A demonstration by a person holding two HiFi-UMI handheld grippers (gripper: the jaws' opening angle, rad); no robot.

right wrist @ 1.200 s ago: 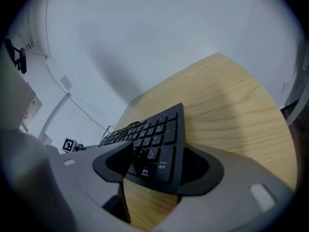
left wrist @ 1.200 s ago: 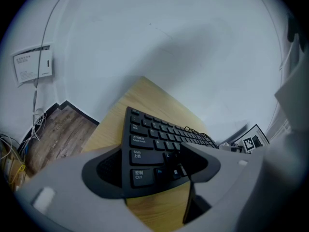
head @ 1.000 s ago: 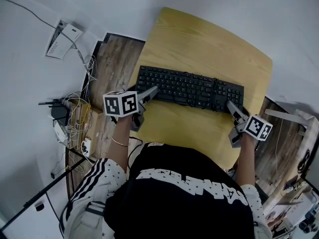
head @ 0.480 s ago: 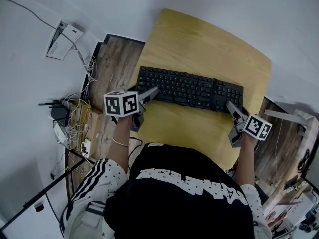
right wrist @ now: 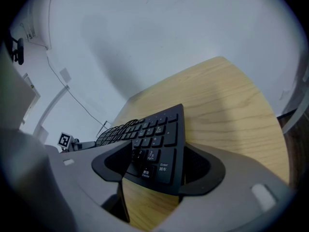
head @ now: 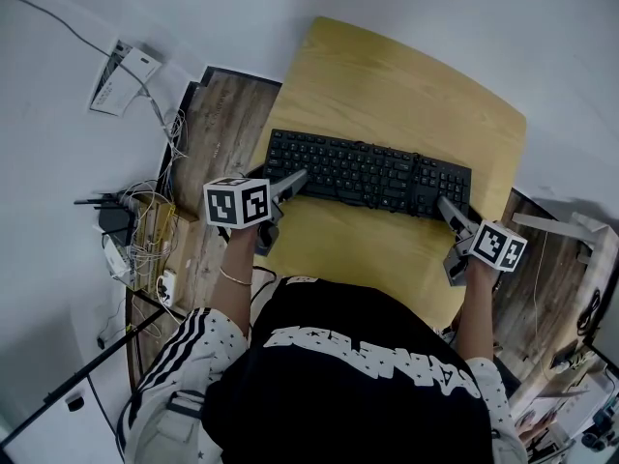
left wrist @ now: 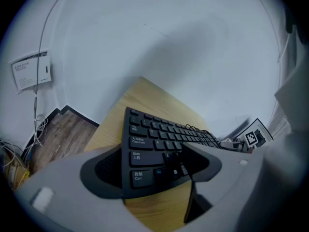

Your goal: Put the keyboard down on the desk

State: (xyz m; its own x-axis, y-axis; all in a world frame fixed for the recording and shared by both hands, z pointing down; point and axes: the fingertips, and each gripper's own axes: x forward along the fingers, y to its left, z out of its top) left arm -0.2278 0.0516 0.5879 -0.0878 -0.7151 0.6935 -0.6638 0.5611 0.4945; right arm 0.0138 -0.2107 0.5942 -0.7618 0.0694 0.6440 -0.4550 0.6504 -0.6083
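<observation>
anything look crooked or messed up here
The keyboard lies a bit askew to the edges of the desk. A tangle of cables clutters the floor at left. Nothing looks spilled or damaged.

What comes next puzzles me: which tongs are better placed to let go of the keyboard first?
Probably the right tongs: they have just been opening with the keyboard's number-pad corner between them, flat on the desk. The left tongs clamp the other corner.

Looks like an office corner: keyboard [head: 368,173] on small wooden desk [head: 387,80] by white wall [head: 484,22], cable tangle [head: 147,235] on plank floor [head: 221,129], wall box [head: 124,77].
</observation>
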